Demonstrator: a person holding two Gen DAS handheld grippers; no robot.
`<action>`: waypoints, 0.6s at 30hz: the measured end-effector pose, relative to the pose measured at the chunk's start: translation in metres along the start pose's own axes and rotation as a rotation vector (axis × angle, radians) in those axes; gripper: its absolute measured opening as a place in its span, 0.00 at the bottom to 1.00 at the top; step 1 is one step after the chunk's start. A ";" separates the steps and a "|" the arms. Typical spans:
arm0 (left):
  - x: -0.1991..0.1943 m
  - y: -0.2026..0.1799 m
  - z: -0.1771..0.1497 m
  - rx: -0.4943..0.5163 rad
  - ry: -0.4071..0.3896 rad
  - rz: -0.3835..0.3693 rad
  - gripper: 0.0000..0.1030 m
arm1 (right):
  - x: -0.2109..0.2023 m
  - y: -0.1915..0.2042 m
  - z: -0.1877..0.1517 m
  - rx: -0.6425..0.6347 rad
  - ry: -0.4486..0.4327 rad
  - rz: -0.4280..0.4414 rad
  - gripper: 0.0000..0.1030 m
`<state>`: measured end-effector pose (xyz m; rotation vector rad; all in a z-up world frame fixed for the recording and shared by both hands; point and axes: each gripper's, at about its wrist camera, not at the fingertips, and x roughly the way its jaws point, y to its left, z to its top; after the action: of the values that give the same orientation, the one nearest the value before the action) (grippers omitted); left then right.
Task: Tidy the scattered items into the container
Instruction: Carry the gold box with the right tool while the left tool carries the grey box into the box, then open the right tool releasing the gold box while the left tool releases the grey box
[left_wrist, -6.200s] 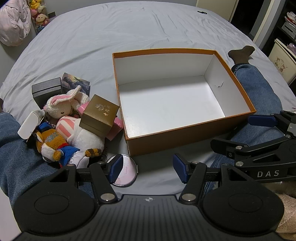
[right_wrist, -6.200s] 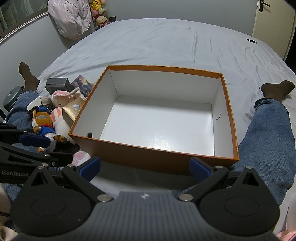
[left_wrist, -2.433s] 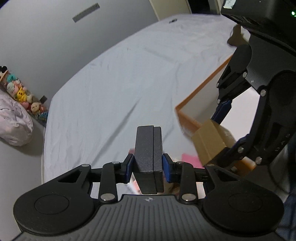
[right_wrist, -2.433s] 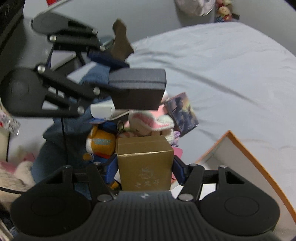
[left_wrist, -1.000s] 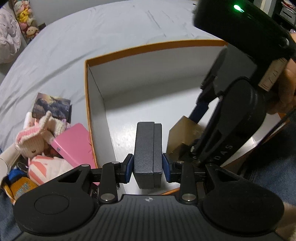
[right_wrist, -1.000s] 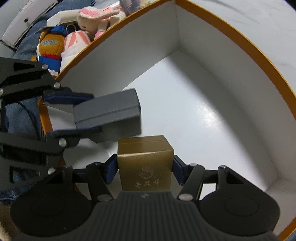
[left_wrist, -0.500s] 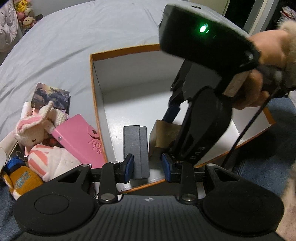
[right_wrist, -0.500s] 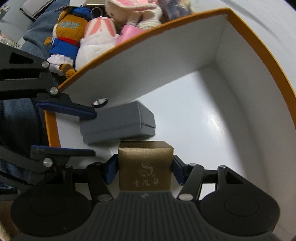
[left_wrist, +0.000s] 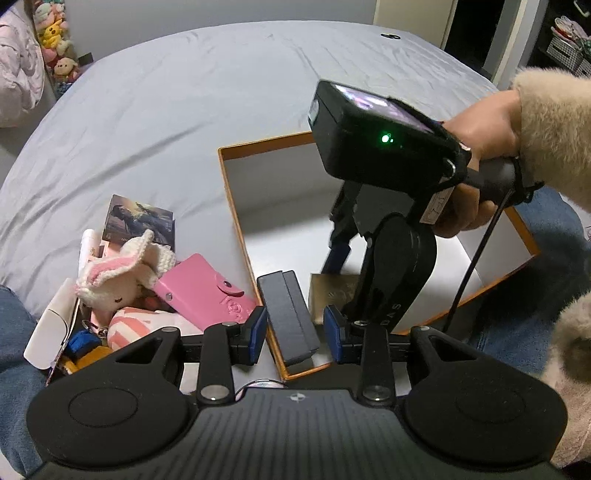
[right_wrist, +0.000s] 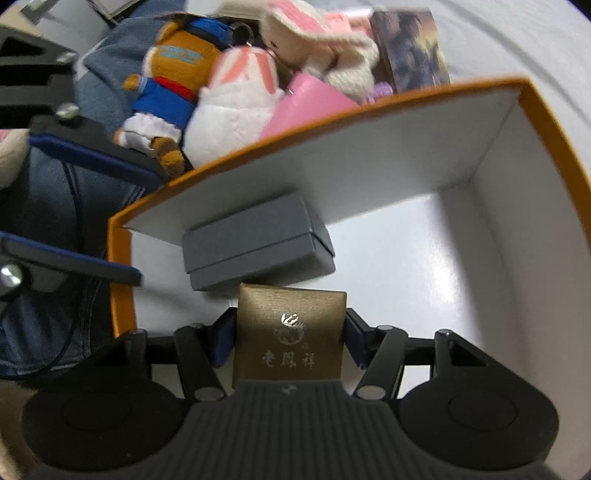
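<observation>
Two small boxes sit in the orange container's near-left corner: the dark grey box lies released against its wall, the gold box clamped in the right gripper. Left gripper hangs part-open, holding nothing. Plush toys crowd the bed outside.

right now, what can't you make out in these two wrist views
- Underside of the gold square gift box: right wrist view, gripper body covers it, so resting or lifted is unclear.
- Small round mirror: left wrist view, only a sliver above the left gripper.
- Far right corner of the orange cardboard box: left wrist view, behind the hand.
- Dark grey flat case: contents unseen.
</observation>
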<state>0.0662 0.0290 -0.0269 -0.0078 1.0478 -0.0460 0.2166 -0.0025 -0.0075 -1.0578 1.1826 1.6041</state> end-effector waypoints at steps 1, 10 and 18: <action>0.001 0.002 0.001 -0.003 -0.001 -0.002 0.38 | 0.002 -0.002 0.002 0.013 0.009 0.011 0.61; -0.001 0.018 -0.001 -0.074 -0.005 -0.032 0.38 | -0.016 -0.014 0.014 0.032 -0.056 0.076 0.77; 0.003 0.022 0.000 -0.075 0.002 -0.061 0.34 | -0.037 -0.017 -0.011 0.112 -0.095 -0.020 0.60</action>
<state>0.0686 0.0509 -0.0305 -0.1079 1.0512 -0.0619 0.2443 -0.0156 0.0212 -0.9092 1.1800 1.5366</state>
